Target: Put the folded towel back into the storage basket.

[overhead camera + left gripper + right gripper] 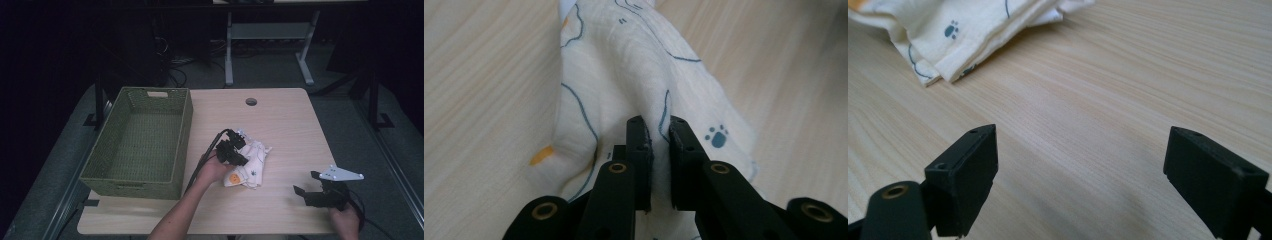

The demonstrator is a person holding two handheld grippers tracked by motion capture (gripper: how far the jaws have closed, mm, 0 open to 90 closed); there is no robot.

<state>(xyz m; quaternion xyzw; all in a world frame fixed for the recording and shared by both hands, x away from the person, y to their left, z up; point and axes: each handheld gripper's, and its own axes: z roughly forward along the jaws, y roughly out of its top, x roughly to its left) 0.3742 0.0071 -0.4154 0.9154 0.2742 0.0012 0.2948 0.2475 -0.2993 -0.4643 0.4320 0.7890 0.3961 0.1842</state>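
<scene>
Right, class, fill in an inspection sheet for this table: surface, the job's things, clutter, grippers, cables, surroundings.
Surface: pale wooden table, with a round hole near the far edge.
Job's things: crumpled white printed cloth mid-table; green woven basket at the left, nothing inside.
Clutter: nothing seen.
Grippers: left gripper shut on a fold of the cloth; right gripper open, apart from the cloth, over bare wood.
Cables: black cable trails from the left gripper.
Surroundings: dark room, grey desk frame behind, floor wires.
</scene>
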